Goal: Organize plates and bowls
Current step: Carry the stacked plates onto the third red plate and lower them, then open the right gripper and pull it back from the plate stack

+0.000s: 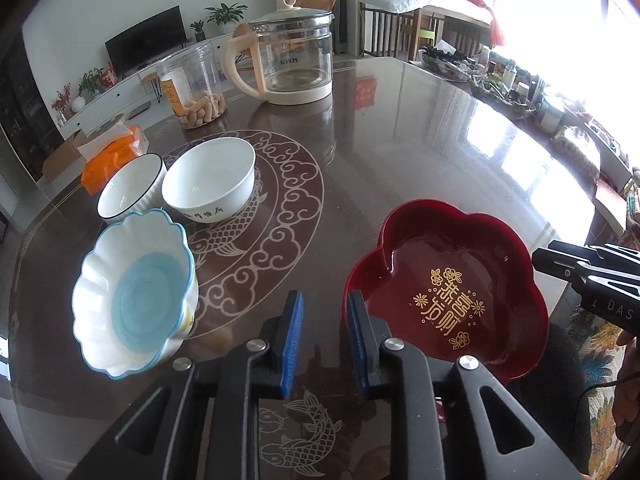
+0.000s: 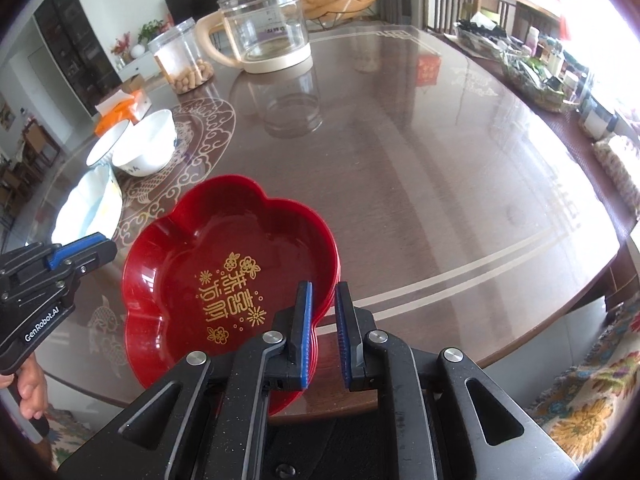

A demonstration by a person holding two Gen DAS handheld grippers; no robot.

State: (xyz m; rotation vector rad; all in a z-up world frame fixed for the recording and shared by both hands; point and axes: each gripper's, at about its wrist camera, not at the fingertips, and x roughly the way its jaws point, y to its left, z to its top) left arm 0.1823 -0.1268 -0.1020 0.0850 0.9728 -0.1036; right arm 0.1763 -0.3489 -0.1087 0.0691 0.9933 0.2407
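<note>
A red flower-shaped plate with gold characters lies near the table's front edge; it also shows in the right wrist view. A white scalloped bowl with a blue centre sits left, tilted on another dish. Behind it stand a black-rimmed white bowl and a plain white bowl. My left gripper is open and empty, just left of the red plate. My right gripper is open, its jaws on either side of the plate's right rim without closing on it.
A glass kettle and a clear jar of peanuts stand at the back. An orange tissue pack lies at back left. Cluttered trays line the table's right side. The glass tabletop spreads to the right.
</note>
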